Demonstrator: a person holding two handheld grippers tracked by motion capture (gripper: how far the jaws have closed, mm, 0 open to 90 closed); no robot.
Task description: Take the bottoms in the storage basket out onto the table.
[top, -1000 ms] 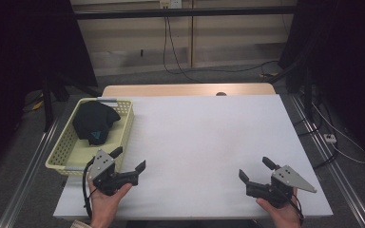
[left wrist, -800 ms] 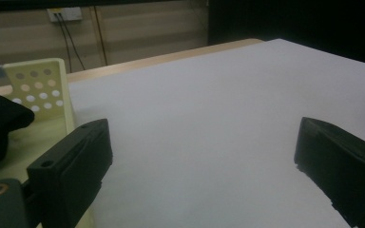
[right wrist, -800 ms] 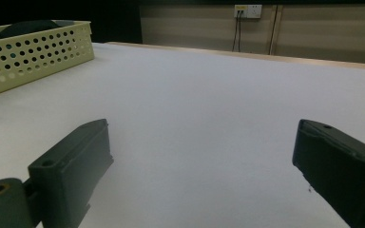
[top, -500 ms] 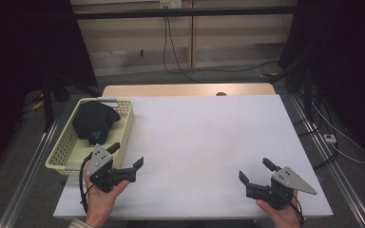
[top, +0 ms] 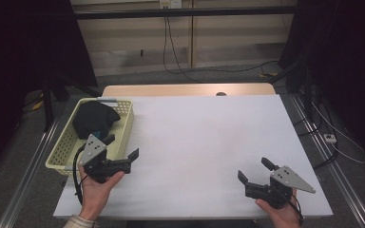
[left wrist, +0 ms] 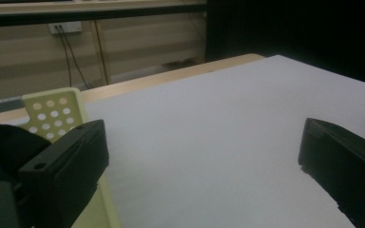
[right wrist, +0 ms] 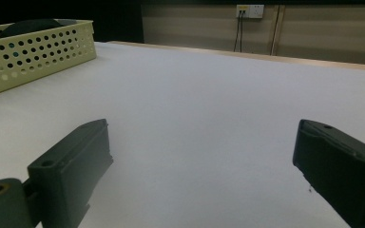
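A pale yellow perforated basket [top: 61,148] stands at the table's left edge with a black cloth [top: 93,118] bundled inside. My left gripper [top: 121,147] is open at the basket's near right corner, one jaw over its rim, the other over the white table. In the left gripper view, the left gripper [left wrist: 204,156] has the basket's corner [left wrist: 52,111] and the black cloth [left wrist: 2,147] beside its left jaw. My right gripper [top: 253,168] is open and empty low over the table's near right. The right gripper view shows the right gripper [right wrist: 202,156] facing bare tabletop, with the basket [right wrist: 33,52] far left.
The white tabletop [top: 195,133] stretches between the two grippers. A wooden strip [top: 185,90] runs along the far edge. Beyond it, cables hang from a wall socket [top: 167,4]. Metal rails [top: 342,190] flank the table on both sides.
My left gripper has moved away from the person and slightly left, up to the basket's near right corner. The right gripper has barely shifted.
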